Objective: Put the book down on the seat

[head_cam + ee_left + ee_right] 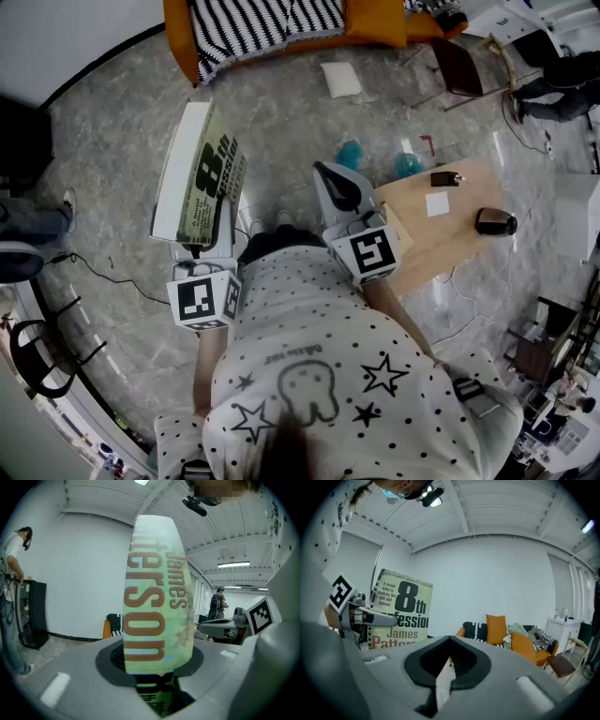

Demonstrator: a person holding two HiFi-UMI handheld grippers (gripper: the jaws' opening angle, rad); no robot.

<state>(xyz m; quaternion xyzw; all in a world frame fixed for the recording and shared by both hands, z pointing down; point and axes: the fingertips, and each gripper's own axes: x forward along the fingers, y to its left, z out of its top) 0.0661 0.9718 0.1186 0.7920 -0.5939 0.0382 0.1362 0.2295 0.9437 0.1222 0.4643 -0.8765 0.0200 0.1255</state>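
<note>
At left, above the grey marbled floor (pixel 122 187): left hand-held gripper (pixel 208 246), jaws clamped on the lower edge of the book (pixel 211 178). The book is a green-covered paperback held upright, spine towards the left gripper view, with brown lettering on the spine and a large "8th" on the cover. It is off the floor and well apart from the seat.

Top centre: orange sofa (pixel 375 21) with a black-and-white striped throw (pixel 253 23). A white cushion (pixel 340 79) lies on the floor near it.

Centre: right hand-held gripper (pixel 336 183), just beside the book. Its jaws are drawn together to a thin slit and hold nothing.

At right: low wooden table (pixel 450 239). It carries a white card (pixel 437 203), a small dark item (pixel 443 178) and a black rounded object (pixel 495 221).
</note>
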